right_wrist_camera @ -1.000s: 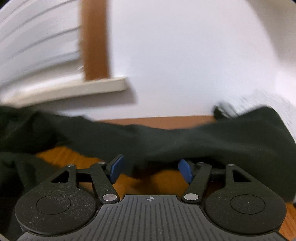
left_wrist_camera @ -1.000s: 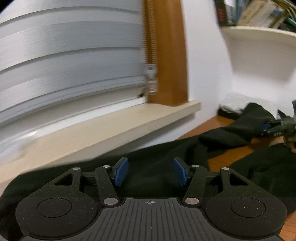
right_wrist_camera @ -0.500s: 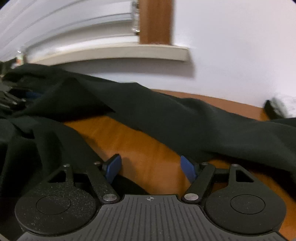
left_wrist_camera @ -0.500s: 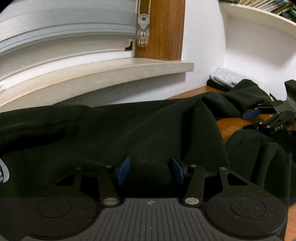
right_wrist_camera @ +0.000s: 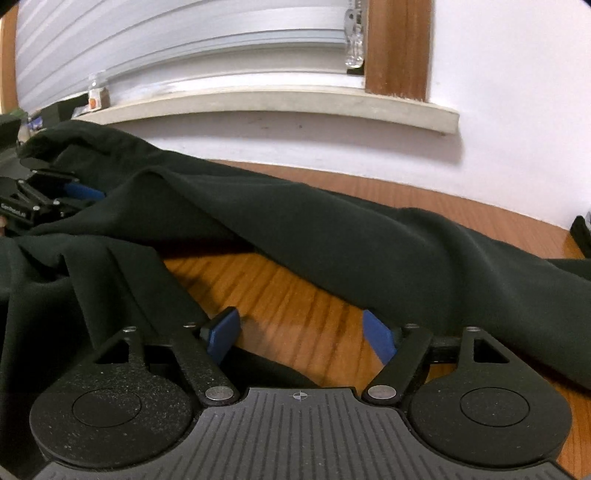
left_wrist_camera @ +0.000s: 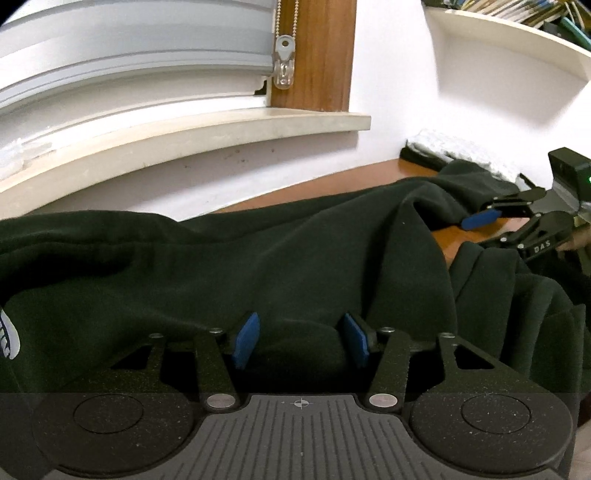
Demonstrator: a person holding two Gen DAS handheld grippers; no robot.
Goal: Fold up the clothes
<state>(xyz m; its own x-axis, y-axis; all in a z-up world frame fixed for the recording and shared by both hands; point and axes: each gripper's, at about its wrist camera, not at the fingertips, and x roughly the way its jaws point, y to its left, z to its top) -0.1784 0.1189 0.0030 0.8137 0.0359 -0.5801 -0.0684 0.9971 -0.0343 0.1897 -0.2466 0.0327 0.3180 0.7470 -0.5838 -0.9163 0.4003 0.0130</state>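
The dark green garment lies spread over the wooden table, its long body running from 9 o'clock to 3 o'clock in both wrist views. The cloth is thick, matte and soft, thrown into broad rounded folds; a white print shows at its 9 o'clock edge in the left wrist view. In the right wrist view a narrower strip of it falls toward 7 o'clock, leaving a bare wedge of orange-brown, grained tabletop in the middle. More bare table runs along the far side at 1 o'clock, up to the white wall.

The left gripper sits low over the cloth with its blue pads parted and fabric between them; whether the pads press on it cannot be told. The right gripper stands open over the bare wood, nothing between its pads; its jaws have just been widening. Its left pad is just beside the edge of the narrow strip.

A pale stone windowsill juts out at 12 o'clock, with ribbed grey blinds above and a brown wooden frame. A white shelf with books sits at 2 o'clock.

Against a second ago, the left camera is nearer the cloth, which now fills more of its view, and the right camera now faces the sill squarely, with more open table before it.
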